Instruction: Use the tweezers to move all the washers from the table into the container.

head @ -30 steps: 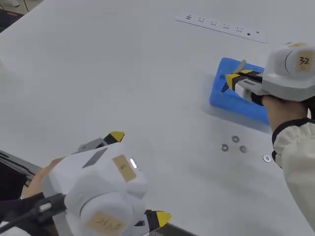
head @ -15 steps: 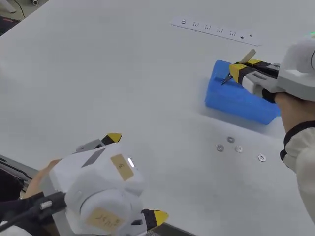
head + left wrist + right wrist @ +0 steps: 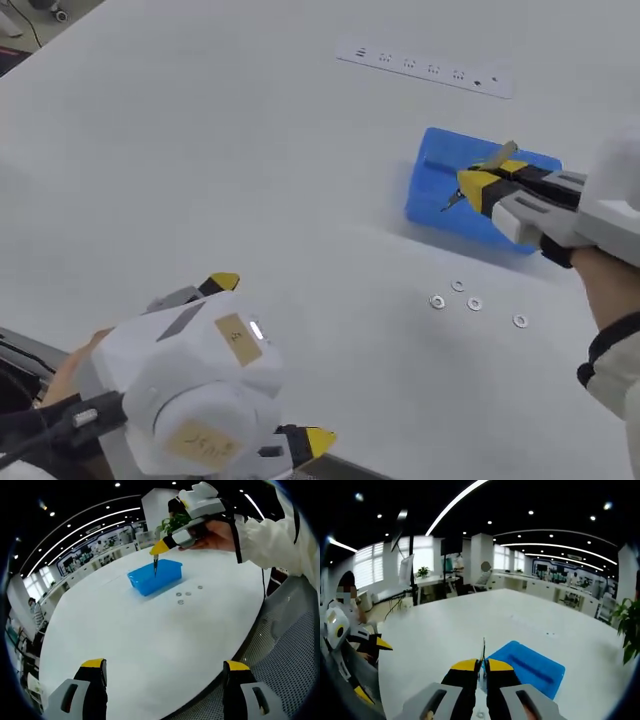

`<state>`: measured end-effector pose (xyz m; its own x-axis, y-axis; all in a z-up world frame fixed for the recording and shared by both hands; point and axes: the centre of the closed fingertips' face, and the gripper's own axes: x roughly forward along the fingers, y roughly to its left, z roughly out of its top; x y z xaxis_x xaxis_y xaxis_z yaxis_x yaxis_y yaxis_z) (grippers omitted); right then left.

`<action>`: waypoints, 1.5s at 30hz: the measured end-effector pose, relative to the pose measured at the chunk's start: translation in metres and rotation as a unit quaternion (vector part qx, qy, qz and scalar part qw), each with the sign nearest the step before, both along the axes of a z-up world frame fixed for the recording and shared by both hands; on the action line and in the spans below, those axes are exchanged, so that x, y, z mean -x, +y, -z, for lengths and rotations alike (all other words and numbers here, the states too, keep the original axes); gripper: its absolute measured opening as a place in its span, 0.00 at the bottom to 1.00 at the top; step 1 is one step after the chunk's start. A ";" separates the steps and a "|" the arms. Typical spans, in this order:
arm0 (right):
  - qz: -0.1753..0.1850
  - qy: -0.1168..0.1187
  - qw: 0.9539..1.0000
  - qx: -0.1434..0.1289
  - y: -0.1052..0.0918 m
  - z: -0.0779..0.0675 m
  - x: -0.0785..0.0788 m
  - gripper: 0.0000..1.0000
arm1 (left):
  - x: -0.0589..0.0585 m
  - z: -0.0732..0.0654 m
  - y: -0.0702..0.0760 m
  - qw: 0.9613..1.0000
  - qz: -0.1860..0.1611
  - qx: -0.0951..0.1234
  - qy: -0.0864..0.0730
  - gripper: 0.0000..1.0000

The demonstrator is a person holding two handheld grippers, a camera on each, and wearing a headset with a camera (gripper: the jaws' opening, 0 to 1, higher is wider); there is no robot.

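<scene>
Right jaws: the right gripper (image 3: 480, 185) (image 3: 477, 667) has its yellow-tipped jaws pressed together on the thin tweezers (image 3: 500, 157) (image 3: 483, 652).
Left jaws: the left gripper (image 3: 270, 362) (image 3: 164, 665) is spread wide with nothing between its yellow tips. It sits low at the near edge of the table, well apart from the work.
Table (image 3: 200, 150): a broad, smooth, matt white top.
Container (image 3: 430, 180) (image 3: 145, 580): blue plastic, a rectangular tray with low walls and rounded corners, on the far right part of the table.
Power strip (image 3: 425, 68): a long, flat white bar lying beyond the container.
Tweezers: slim grey metal tapering to a dark point. The tip seems to hang over the container, and whether it carries a washer is too small to tell.
Washers (image 3: 457, 286) (image 3: 181, 601): four small flat metal rings on the table just on the near side of the container. Three are clustered and one lies apart to the right.
</scene>
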<state>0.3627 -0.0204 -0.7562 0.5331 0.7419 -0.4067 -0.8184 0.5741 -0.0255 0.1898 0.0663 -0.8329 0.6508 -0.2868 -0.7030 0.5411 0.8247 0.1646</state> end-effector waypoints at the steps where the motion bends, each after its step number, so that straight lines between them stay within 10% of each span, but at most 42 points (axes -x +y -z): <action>1: 0.001 0.003 1.000 0.003 -0.002 0.003 0.003 0.02 | 0.000 -0.001 0.000 1.000 -0.001 0.001 -0.002 0.99; 22: -0.003 0.076 0.996 0.041 -0.018 0.057 0.038 0.03 | -0.001 -0.005 -0.004 1.000 0.001 0.019 -0.010 0.99; 45: 0.000 0.089 0.995 0.046 -0.022 0.063 0.044 0.03 | -0.001 -0.001 -0.002 1.000 0.002 0.007 -0.003 0.99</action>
